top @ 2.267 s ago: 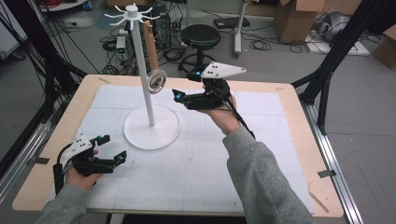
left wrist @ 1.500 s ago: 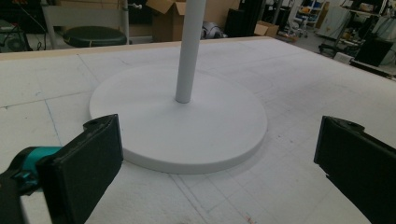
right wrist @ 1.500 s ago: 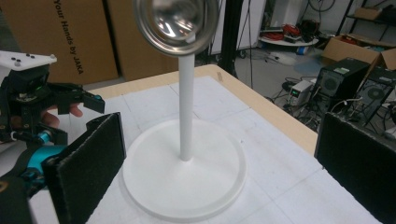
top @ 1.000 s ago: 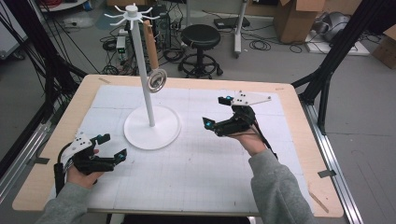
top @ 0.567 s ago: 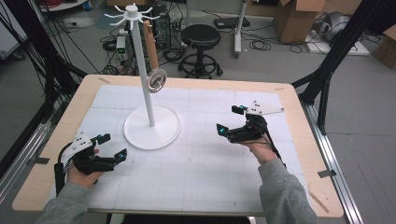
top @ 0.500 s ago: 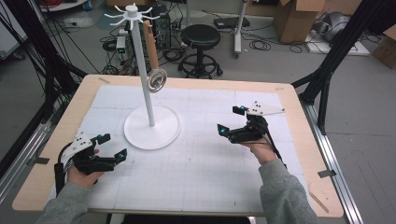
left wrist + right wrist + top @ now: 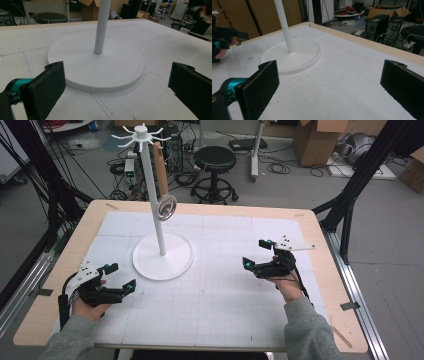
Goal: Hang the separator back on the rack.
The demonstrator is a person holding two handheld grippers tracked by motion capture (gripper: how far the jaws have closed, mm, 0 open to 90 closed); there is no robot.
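A white stand point(image 7: 158, 210) rises from a round base point(image 7: 162, 257) on the left half of the table; its pole point(image 7: 102, 25) and base point(image 7: 294, 58) face both gripper cameras. A silvery ring point(image 7: 165, 208) hangs on the pole partway up, under the spoked top point(image 7: 141, 134). My left gripper point(image 7: 120, 277) rests open at the table's front left, jaws empty and pointed at the base. My right gripper point(image 7: 255, 253) is open and empty on the right side of the mat, well clear of the stand.
A white gridded mat point(image 7: 215, 285) covers the wooden table point(image 7: 320, 245). Behind the table stand a black stool point(image 7: 215, 162), cables and cardboard boxes point(image 7: 320, 140). Black frame legs point(image 7: 360, 175) flank the table.
My right gripper has drawn back from beside the hanging ring to the right side of the mat and lowered. The left gripper has stayed put.
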